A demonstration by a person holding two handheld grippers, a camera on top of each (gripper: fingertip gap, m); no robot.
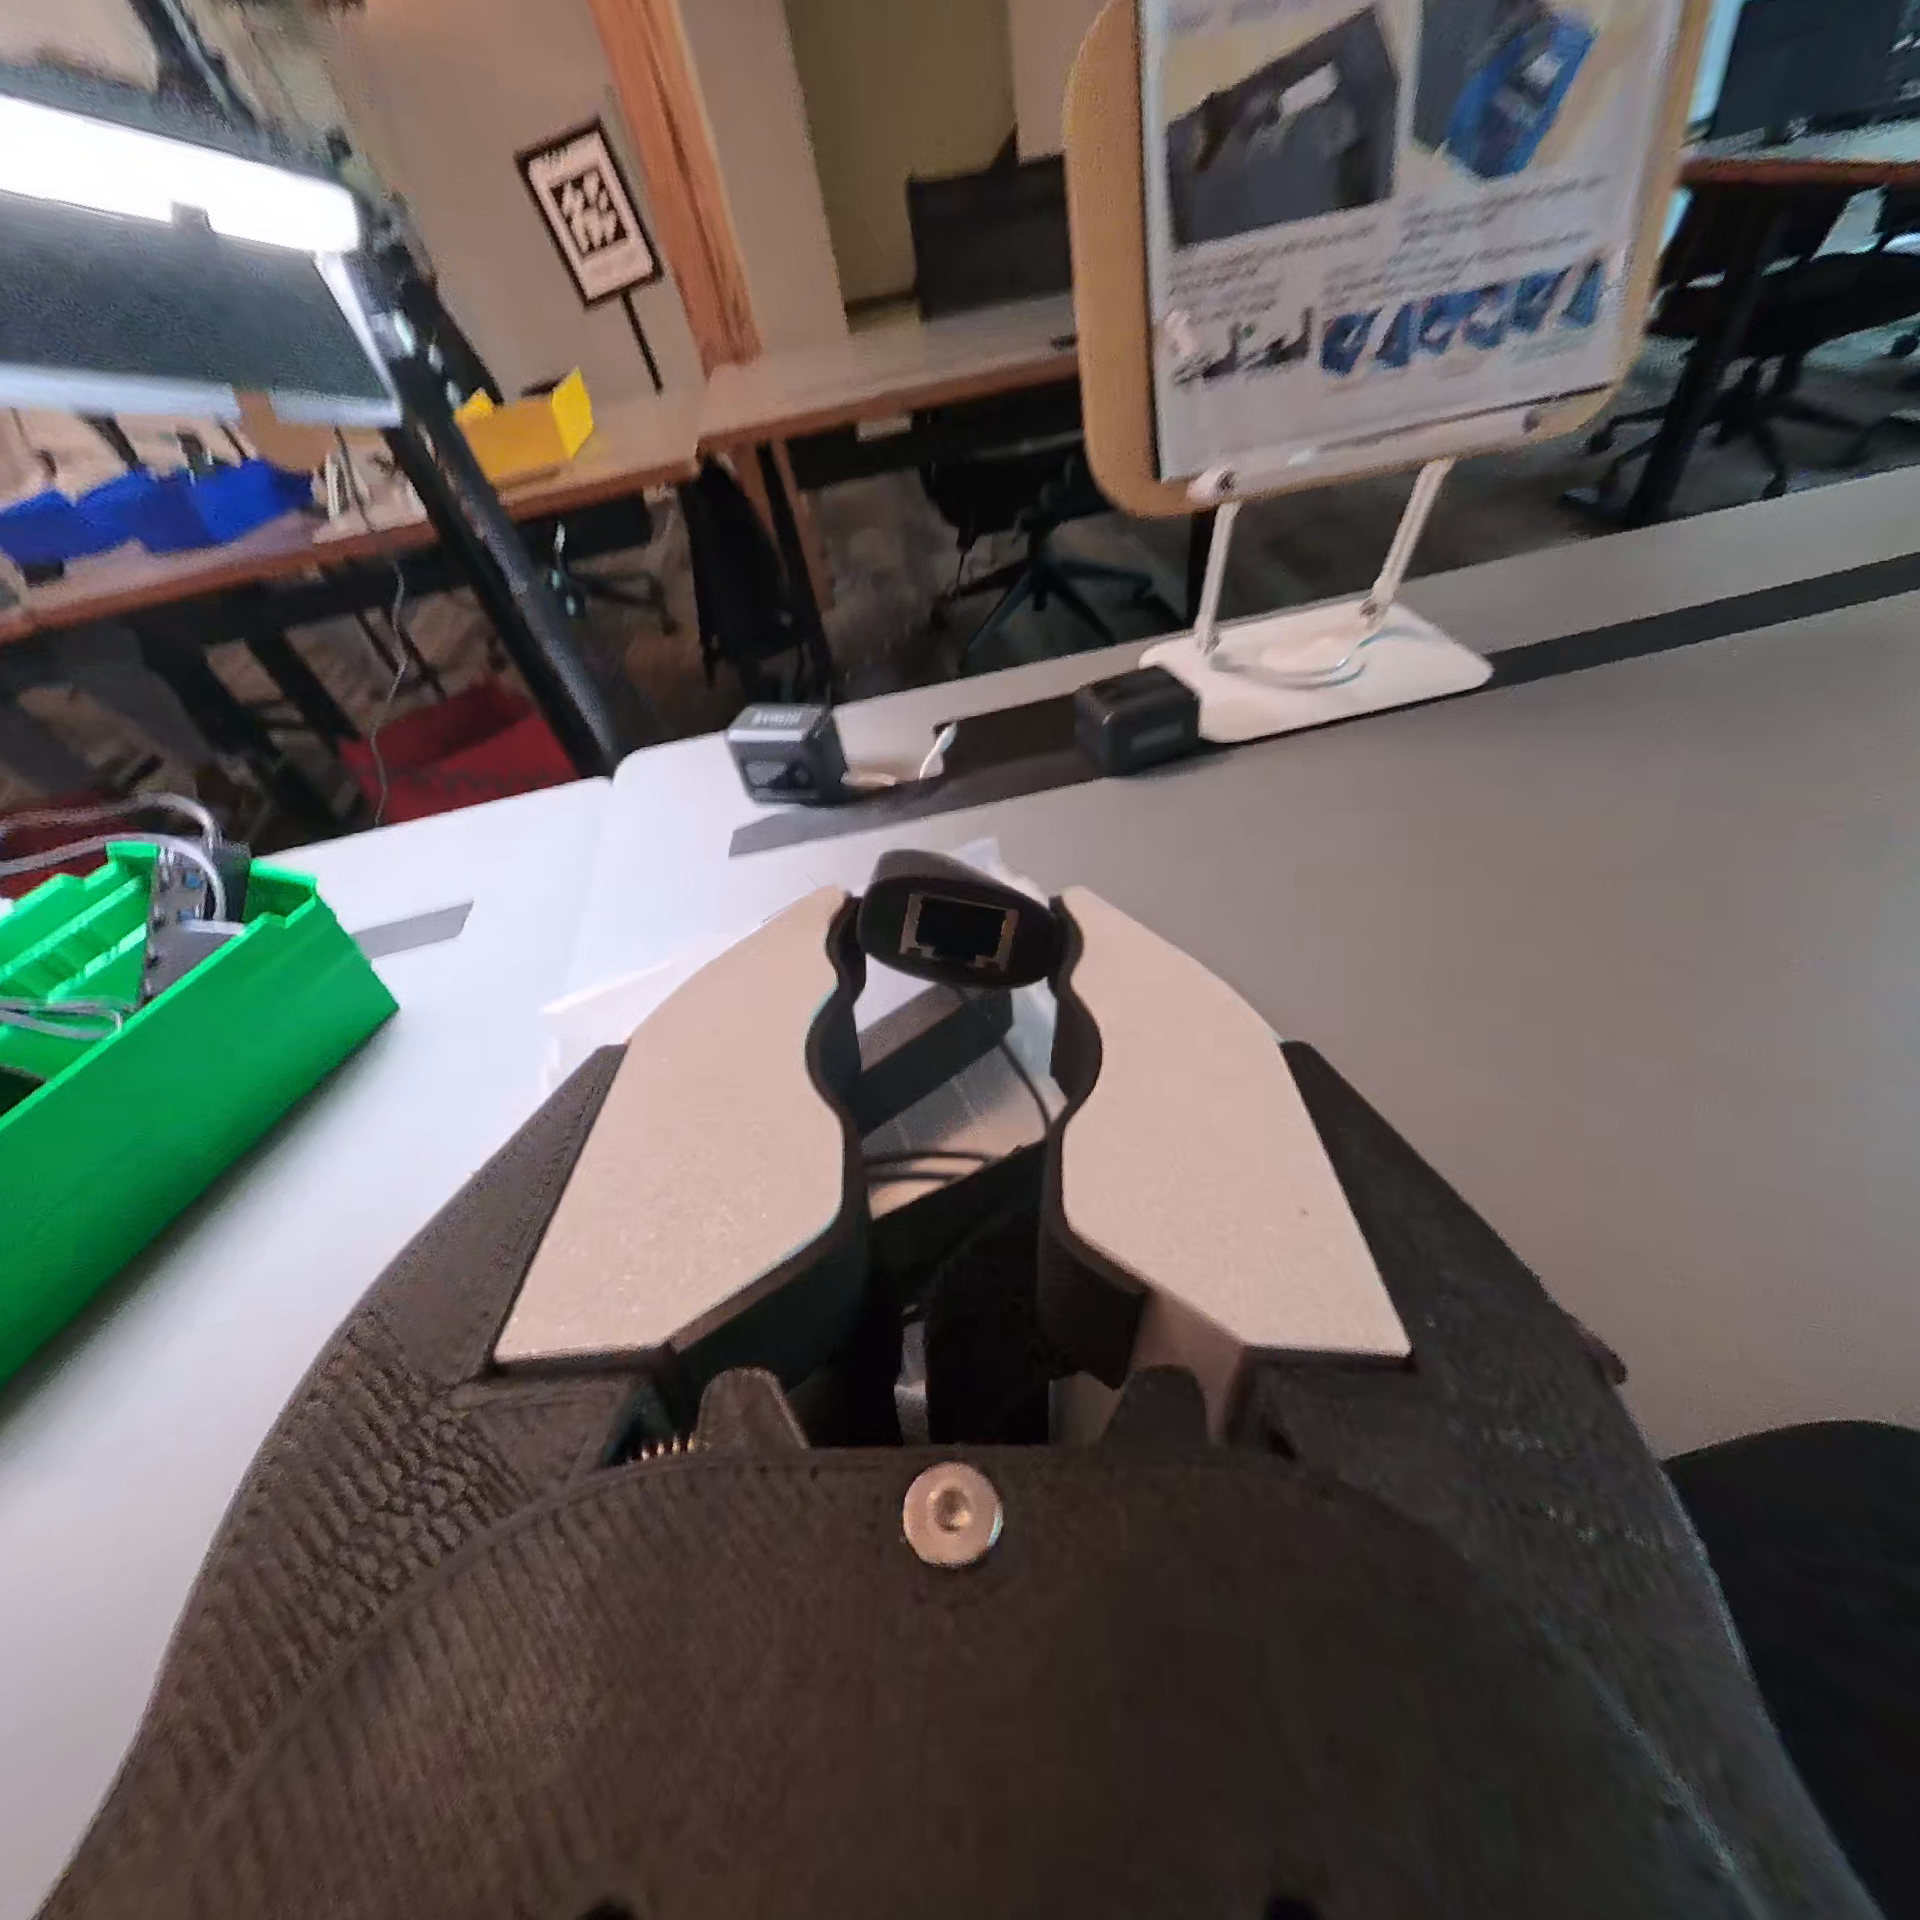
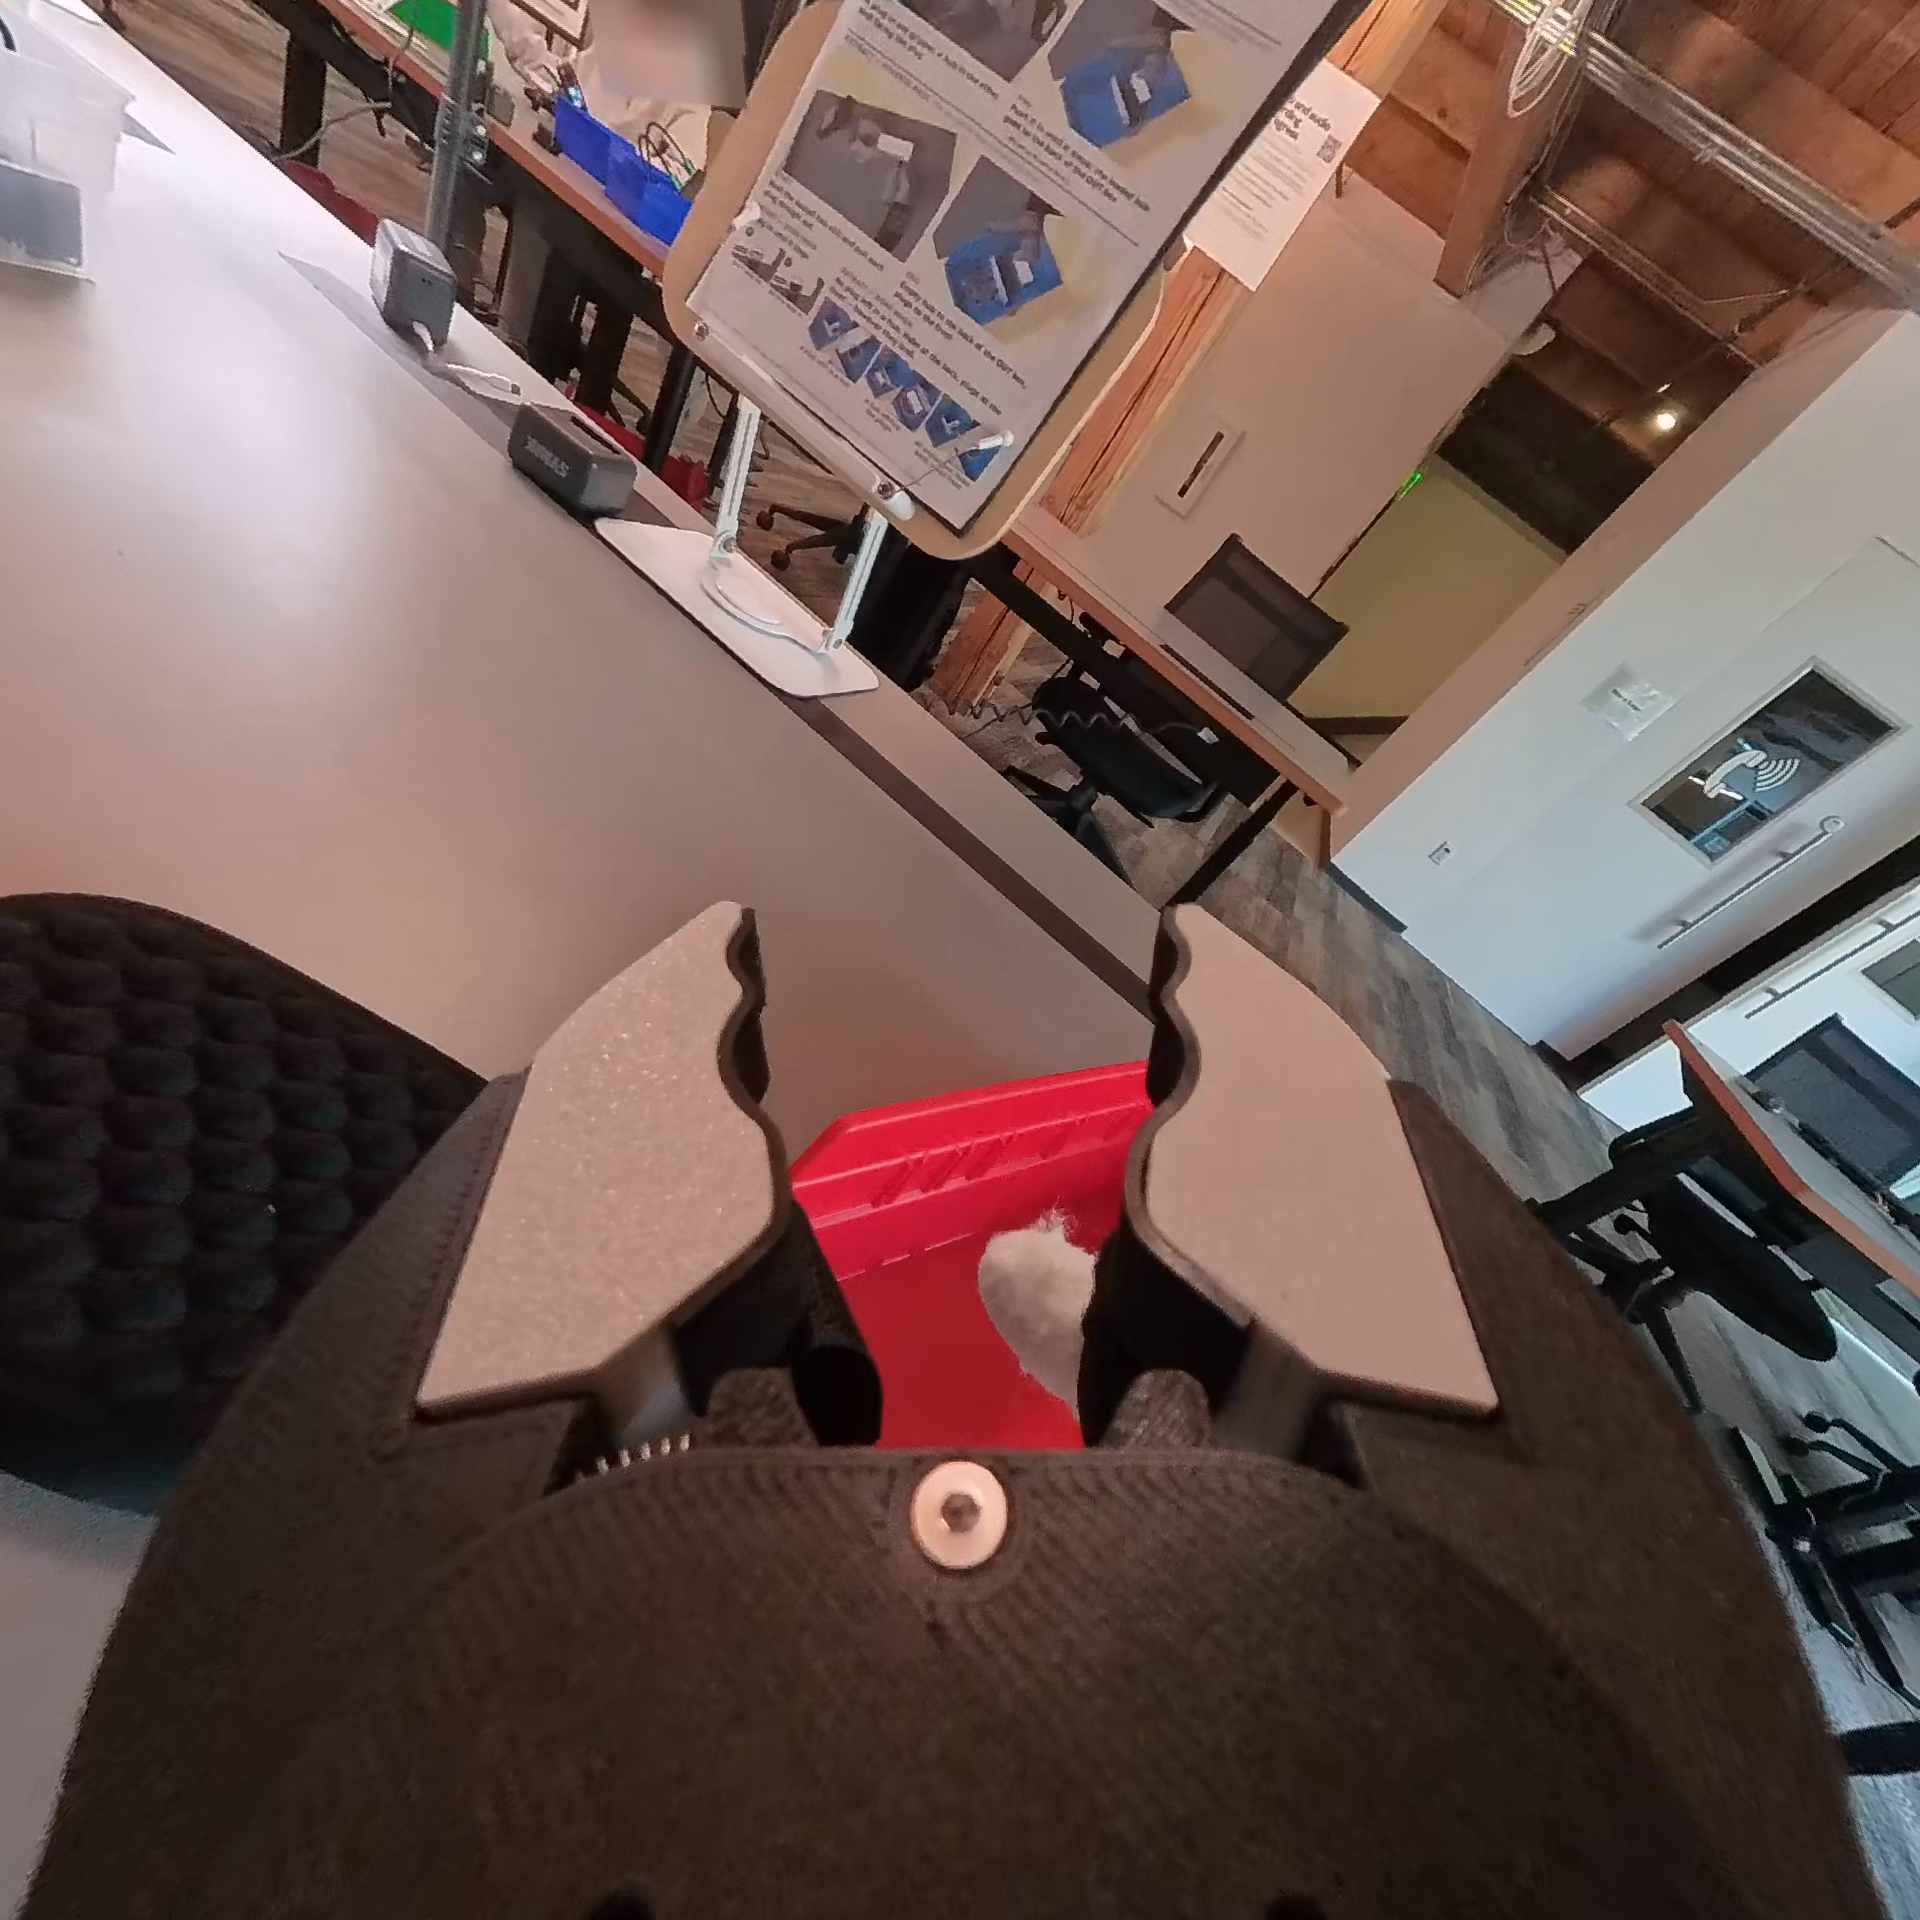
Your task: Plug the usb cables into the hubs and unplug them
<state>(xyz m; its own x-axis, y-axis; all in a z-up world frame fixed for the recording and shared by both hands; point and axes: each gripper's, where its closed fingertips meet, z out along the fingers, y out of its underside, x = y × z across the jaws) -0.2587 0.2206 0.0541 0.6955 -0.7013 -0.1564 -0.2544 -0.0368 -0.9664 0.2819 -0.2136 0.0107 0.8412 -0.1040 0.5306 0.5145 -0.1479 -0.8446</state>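
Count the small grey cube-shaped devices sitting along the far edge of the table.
2. In the left wrist view, the lighter grey cube sits to the left, and the darker cube sits beside the white stand base. Others may lie out of frame.

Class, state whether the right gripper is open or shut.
Open: the right gripper holds nothing, and the red bin shows through the gap.

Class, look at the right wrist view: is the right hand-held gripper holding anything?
No, the right hand-held gripper is open, nothing between its fingers; the red tray lies beyond.
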